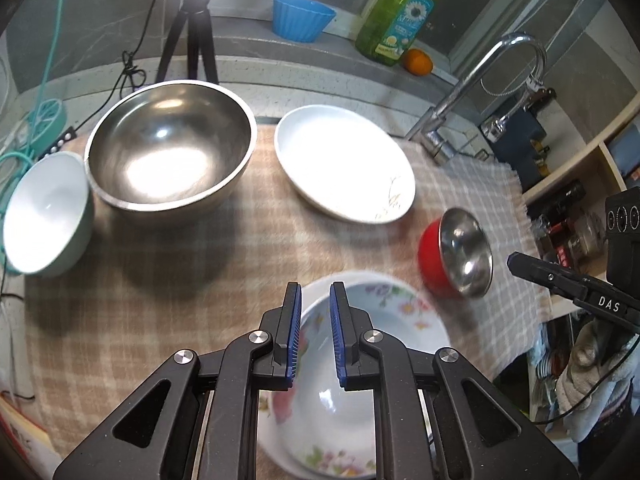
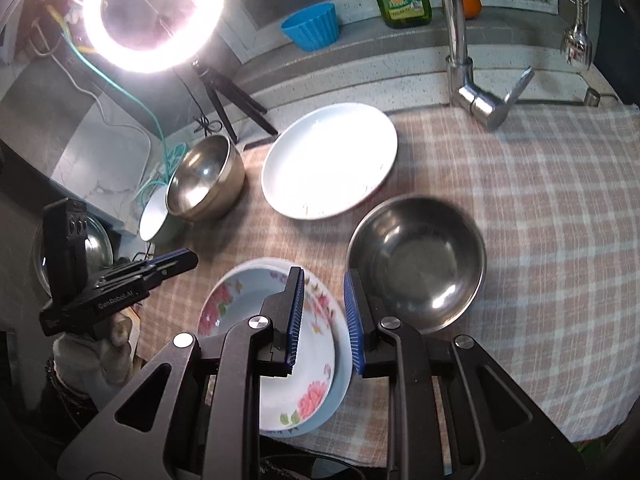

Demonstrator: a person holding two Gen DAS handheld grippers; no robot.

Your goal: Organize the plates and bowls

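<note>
A floral bowl [image 1: 384, 344] sits in a pale plate at the cloth's near edge; it also shows in the right wrist view [image 2: 260, 320]. My left gripper [image 1: 315, 292] hovers open and empty over its left rim. My right gripper [image 2: 324, 280] is open and empty above the bowl's right rim; it shows at the right edge of the left wrist view [image 1: 520, 260]. A small red-sided steel bowl [image 1: 460, 254] [image 2: 416, 260] stands to the right. A white plate [image 1: 344, 164] [image 2: 328, 160], a large steel bowl [image 1: 170, 144] [image 2: 204, 178] and a green-sided bowl [image 1: 46, 212] [image 2: 154, 216] lie further back.
A checked cloth [image 1: 200, 264] [image 2: 540, 208] covers the counter. A faucet [image 1: 472, 96] [image 2: 460, 56] stands at the back right. A blue cup [image 1: 302, 16], a soap bottle [image 1: 396, 16] and an orange [image 1: 418, 62] sit on the ledge. A tripod [image 1: 192, 28] carries a ring light [image 2: 154, 12].
</note>
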